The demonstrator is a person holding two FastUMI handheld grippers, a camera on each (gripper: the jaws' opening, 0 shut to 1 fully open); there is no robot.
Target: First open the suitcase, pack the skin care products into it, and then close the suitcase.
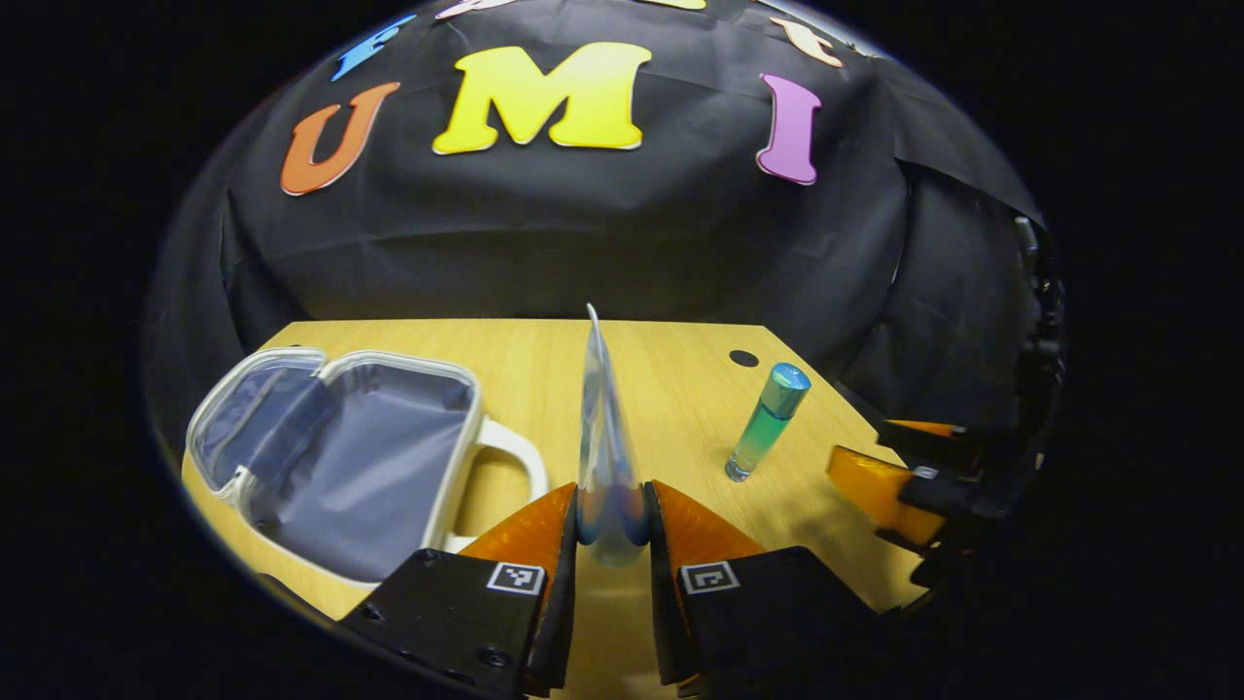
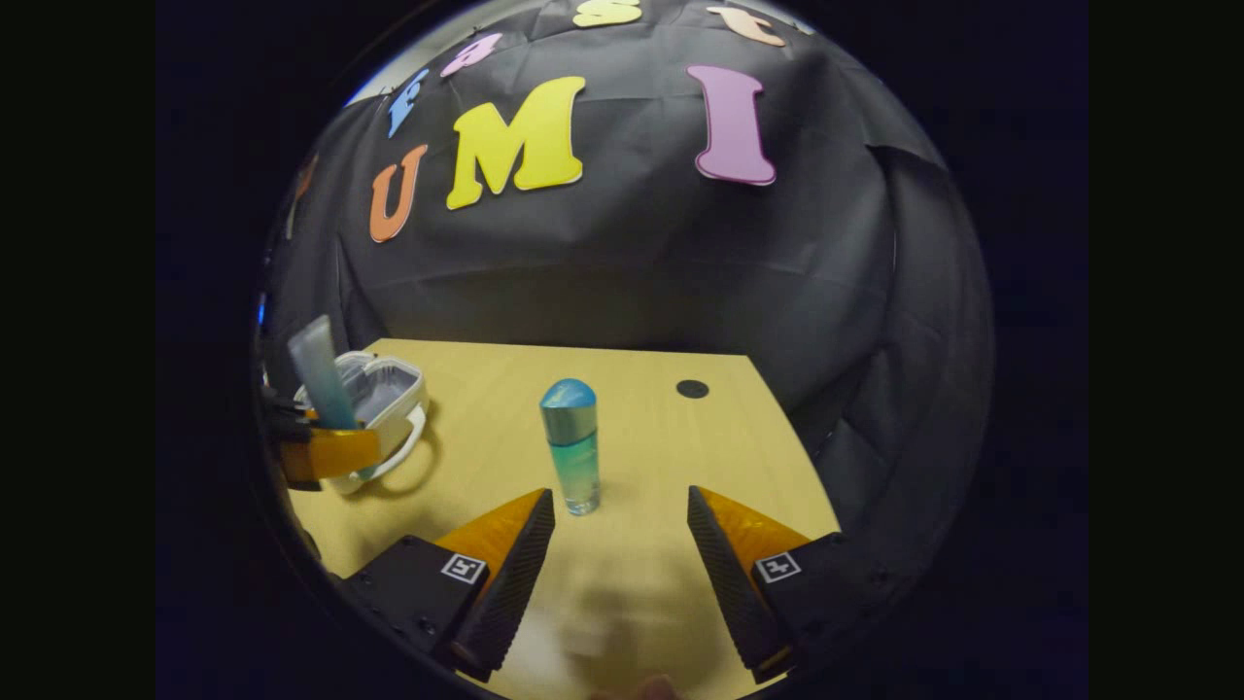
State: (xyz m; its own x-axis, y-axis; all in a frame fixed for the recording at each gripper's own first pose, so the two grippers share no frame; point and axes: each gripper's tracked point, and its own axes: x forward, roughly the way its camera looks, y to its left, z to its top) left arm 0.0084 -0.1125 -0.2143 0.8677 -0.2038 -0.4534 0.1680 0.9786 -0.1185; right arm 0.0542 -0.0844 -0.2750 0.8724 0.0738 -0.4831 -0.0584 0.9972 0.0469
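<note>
I have left gripper [image 1: 612, 520] pinching flat tube [image 1: 603, 437] at its lower end, long axis upright, crimped edge pointing up, above table [image 1: 680, 389]. Open suitcase [image 1: 340, 457] lies left of it, lid back, handle toward tube. Right gripper [image 2: 622, 510] spread wide, nothing between fingers. Blue-capped bottle [image 2: 573, 447] stands upright just ahead, cap up; looks slightly tilted, maybe lens distortion.

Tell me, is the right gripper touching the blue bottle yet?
Apart. The right gripper view shows the right gripper open, bare table between its fingers, and the bottle standing beyond the tips.
</note>
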